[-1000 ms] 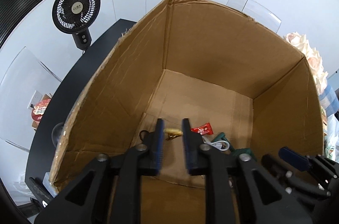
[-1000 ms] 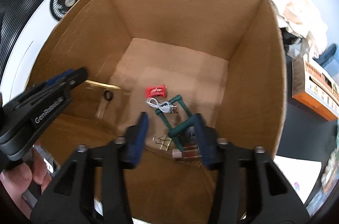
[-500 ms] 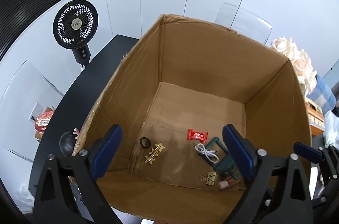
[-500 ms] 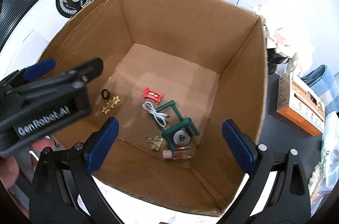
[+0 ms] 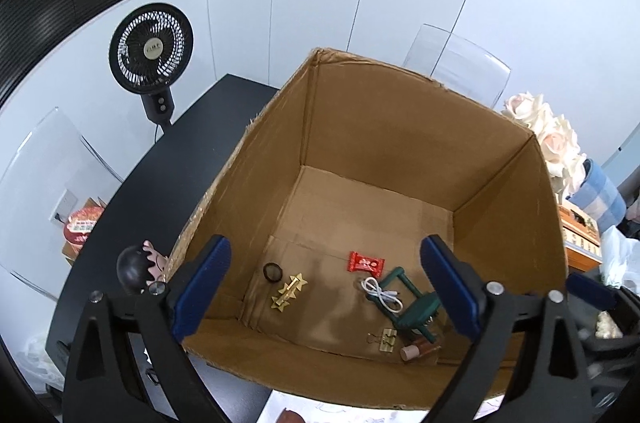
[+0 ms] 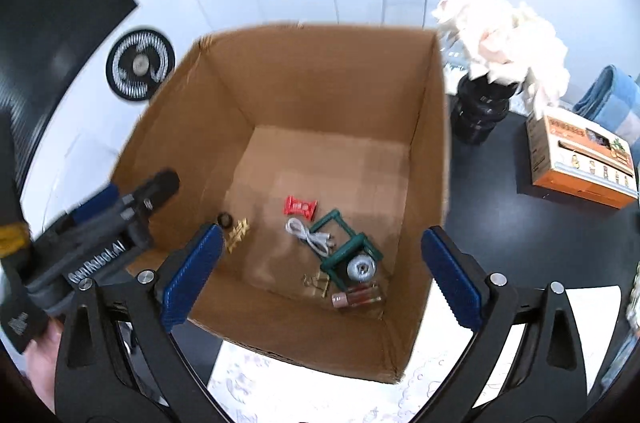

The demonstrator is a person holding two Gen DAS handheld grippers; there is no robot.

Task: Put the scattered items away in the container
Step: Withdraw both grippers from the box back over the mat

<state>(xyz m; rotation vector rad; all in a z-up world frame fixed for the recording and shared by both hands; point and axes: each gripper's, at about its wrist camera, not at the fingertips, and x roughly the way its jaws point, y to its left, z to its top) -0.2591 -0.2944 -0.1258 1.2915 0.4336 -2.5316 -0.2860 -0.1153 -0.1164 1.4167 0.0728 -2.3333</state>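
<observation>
scattered items were seen gathered on the floor of the cardboard box (image 5: 256, 183), below both grippers. the left gripper (image 5: 326, 287) was held above the box's near edge with its blue pads spread wide and nothing between them. the right gripper (image 6: 320, 277) was likewise spread wide and empty over the near edge; its view was blurred.

directly beneath, toward the near-left corner of the box floor, a gold star clip (image 5: 289, 292) lay just beside a small black ring (image 5: 272, 272). nearer the middle a red wrapper (image 5: 365, 264) was seen, and by it a coiled white cable (image 5: 382, 295) touching a green frame piece (image 5: 416, 307). toward the near-right corner a gold binder clip (image 5: 385, 338) and a small bottle (image 5: 420, 349) lay close together.

outside the box, at its left wall on the black tabletop (image 5: 192, 127), a small figurine (image 5: 138, 269) with a dark round head was left standing, possibly the next thing to be taken. it was judged light and rigid, with a smooth rounded head likely to slip from the pads; a hold across the narrower body was thought safer. whether it was fragile could not be told. a black fan (image 5: 151, 49) stood beyond the far-left edge of the tabletop.
</observation>
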